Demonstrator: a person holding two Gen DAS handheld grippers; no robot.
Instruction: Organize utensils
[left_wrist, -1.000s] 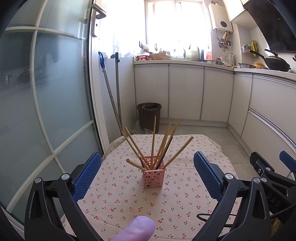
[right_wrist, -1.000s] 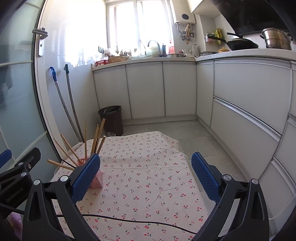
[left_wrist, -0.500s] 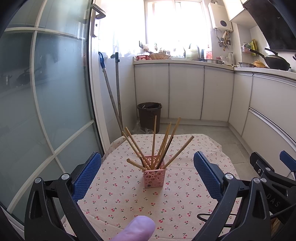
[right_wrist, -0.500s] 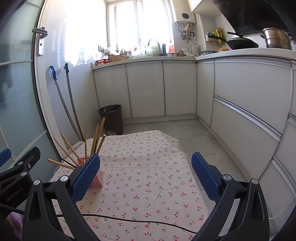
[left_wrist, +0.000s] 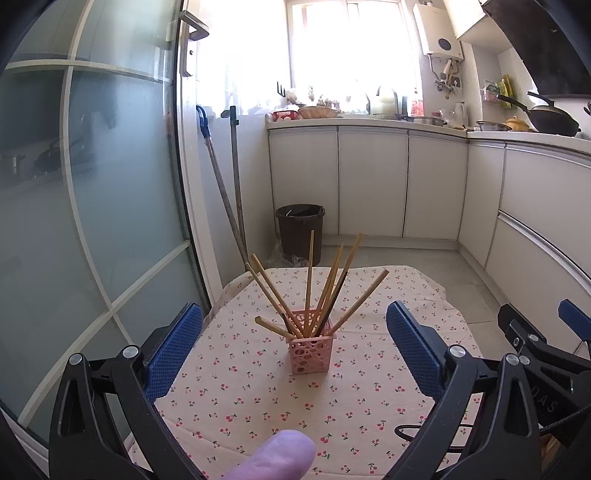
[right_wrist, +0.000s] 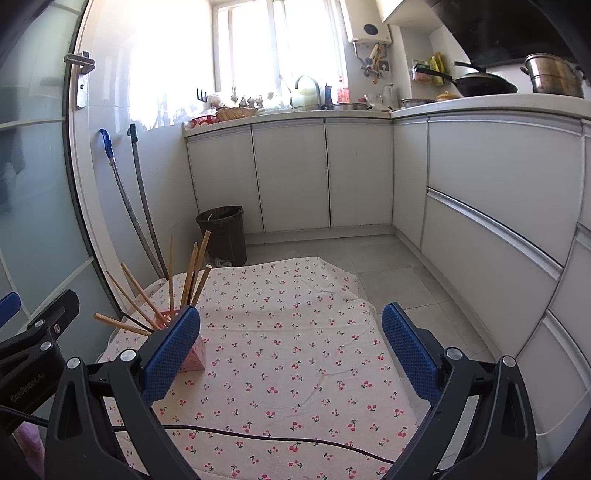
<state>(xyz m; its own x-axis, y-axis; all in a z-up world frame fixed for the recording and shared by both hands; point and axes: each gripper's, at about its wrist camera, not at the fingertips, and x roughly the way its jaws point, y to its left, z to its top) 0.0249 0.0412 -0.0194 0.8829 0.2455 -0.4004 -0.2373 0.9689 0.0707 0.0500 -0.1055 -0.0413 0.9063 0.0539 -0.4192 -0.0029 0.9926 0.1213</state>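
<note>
A small pink perforated holder (left_wrist: 309, 350) stands upright on the cherry-print tablecloth (left_wrist: 258, 398), with several wooden chopsticks (left_wrist: 308, 284) fanned out of it. My left gripper (left_wrist: 294, 347) is open, its blue pads wide apart, with the holder straight ahead between them and apart from both. In the right wrist view the holder (right_wrist: 195, 356) is half hidden behind the left blue pad, chopsticks (right_wrist: 190, 273) sticking up above it. My right gripper (right_wrist: 290, 349) is open over bare cloth with nothing between its fingers.
A gloved fingertip (left_wrist: 275, 459) shows at the bottom edge. A black cable (right_wrist: 258, 437) lies across the near cloth. Frosted glass door (left_wrist: 92, 221) at left, mop handles (left_wrist: 229, 192) and a dark bin (left_wrist: 300, 230) behind the table, white cabinets (right_wrist: 498, 206) at right.
</note>
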